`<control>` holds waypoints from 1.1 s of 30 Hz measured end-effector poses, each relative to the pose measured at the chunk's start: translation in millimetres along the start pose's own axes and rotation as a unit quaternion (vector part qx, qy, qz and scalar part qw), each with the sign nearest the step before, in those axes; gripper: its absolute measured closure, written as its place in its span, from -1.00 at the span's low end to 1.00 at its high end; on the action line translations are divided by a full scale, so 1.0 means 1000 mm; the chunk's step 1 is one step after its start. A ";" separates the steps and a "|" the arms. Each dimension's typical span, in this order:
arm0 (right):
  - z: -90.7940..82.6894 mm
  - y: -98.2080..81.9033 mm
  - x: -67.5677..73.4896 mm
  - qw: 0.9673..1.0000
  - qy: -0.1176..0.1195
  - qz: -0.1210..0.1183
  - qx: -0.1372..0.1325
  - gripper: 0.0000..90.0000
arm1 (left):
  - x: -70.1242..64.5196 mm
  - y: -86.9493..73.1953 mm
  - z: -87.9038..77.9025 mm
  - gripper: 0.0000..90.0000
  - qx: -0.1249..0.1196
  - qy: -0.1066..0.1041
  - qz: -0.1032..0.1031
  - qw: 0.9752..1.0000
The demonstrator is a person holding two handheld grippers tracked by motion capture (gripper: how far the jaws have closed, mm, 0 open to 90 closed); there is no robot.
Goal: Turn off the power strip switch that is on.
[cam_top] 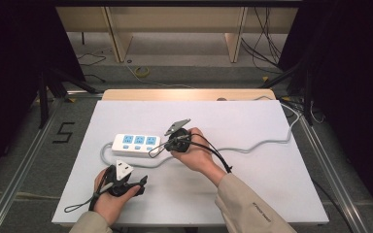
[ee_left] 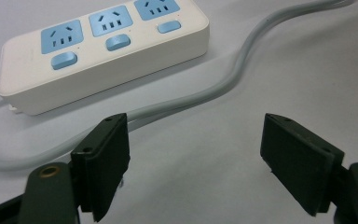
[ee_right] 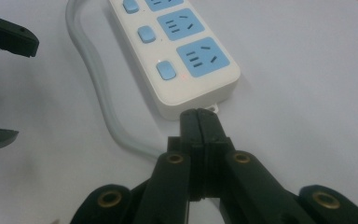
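A white power strip (cam_top: 136, 144) with three blue sockets lies left of centre on my white desk (cam_top: 252, 184) in the high view. Its grey cord (cam_top: 252, 145) loops around the near side of the strip and runs off toward the upper right of the frame.

My left claw (cam_top: 143, 183) sits low in the lower left of the high view, below the strip. In the left gripper view its jaws stand wide apart over bare desk, with the strip at upper left and the cord curving just beyond the left jaw.

My right claw (cam_top: 158, 149) is at frame centre, pointing at the strip's right end. In the right gripper view its jaws are pressed together with nothing between them, tips just short of the strip's end, close to the cord.
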State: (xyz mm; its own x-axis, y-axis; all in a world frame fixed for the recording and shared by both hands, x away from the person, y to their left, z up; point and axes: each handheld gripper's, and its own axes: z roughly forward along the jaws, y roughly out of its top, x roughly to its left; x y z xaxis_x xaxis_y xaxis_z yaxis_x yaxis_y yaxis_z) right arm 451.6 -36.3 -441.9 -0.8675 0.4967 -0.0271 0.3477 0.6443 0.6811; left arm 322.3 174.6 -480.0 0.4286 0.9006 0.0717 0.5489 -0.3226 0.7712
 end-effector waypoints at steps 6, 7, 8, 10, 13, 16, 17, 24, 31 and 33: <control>0.004 0.004 0.001 1.000 0.002 0.001 0.002 1.00 | 0.000 0.000 0.000 -0.47 0.000 0.000 -0.001 1.000; 0.004 0.005 0.001 1.000 0.002 -0.001 0.002 1.00 | 0.000 0.000 0.000 -0.47 -0.001 0.000 -0.001 1.000; 0.005 0.006 0.001 1.000 0.002 0.000 0.002 1.00 | 0.000 0.000 0.000 -0.47 -0.001 0.000 -0.002 1.000; 0.007 0.007 0.002 1.000 0.002 0.000 0.002 1.00 | 0.000 0.000 0.000 -0.47 -0.001 0.000 -0.002 1.000; 0.009 0.009 0.002 1.000 0.004 0.001 0.004 1.00 | 0.000 0.000 0.000 -0.47 -0.002 -0.001 -0.003 1.000; 0.011 0.010 0.003 1.000 0.005 0.002 0.005 1.00 | 0.000 0.000 0.000 -0.47 -0.002 -0.001 -0.003 1.000; 0.012 0.010 0.003 1.000 0.005 0.004 0.006 1.00 | 0.000 0.000 0.000 -0.47 -0.002 -0.001 -0.003 1.000; 0.019 0.014 0.005 1.000 0.006 0.002 0.007 1.00 | 0.000 0.000 0.000 -0.47 0.000 -0.001 0.000 1.000; 0.024 0.016 0.006 1.000 0.007 0.005 0.009 1.00 | -0.001 -0.001 0.000 -0.47 -0.001 -0.001 -0.001 1.000; 0.026 0.017 0.007 1.000 0.008 0.007 0.011 1.00 | -0.001 -0.001 0.000 -0.47 -0.001 -0.002 -0.001 1.000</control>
State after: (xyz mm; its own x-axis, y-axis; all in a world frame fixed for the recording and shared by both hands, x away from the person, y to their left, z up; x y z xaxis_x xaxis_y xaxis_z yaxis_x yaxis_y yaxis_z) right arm 461.1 -6.9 -449.0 -0.8680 0.4966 -0.0051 0.3677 0.6496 0.6654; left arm 321.7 174.3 -480.4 0.4299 0.9002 0.0686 0.5487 -0.3209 0.7720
